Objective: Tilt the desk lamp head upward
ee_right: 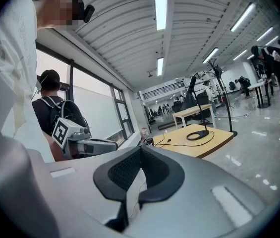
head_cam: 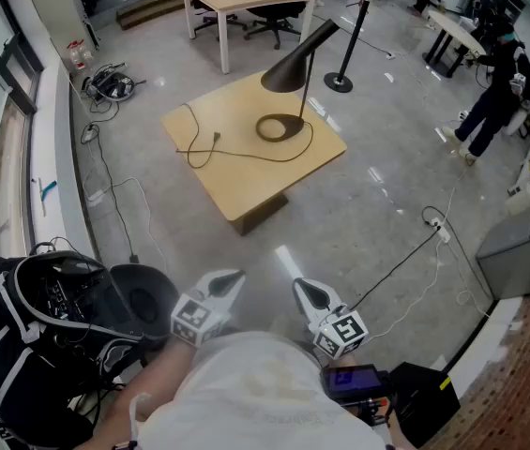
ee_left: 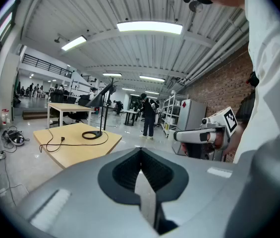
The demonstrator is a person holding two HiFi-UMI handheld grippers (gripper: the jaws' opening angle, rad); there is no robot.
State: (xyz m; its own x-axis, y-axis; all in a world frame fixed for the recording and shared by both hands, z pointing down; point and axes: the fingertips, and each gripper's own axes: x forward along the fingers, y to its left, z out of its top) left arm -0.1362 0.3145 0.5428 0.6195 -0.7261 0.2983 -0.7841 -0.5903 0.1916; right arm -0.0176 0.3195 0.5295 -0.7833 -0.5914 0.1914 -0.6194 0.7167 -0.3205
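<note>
Holds left gripper (head_cam: pixel 232 279) and right gripper (head_cam: pixel 304 292) clenched, empty. Stands well apart from desk lamp (head_cam: pixel 290 68) on low table (head_cam: pixel 246 181).

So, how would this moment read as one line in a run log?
task: not started | left gripper: shut, empty | right gripper: shut, empty | desk lamp: untouched on low table

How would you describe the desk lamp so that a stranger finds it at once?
Find the low wooden table standing alone on the grey floor. The desk lamp stands on it: black, thin stem, cone head. Unlike the floor stand behind, it has a ring base and a loose cord.
</note>
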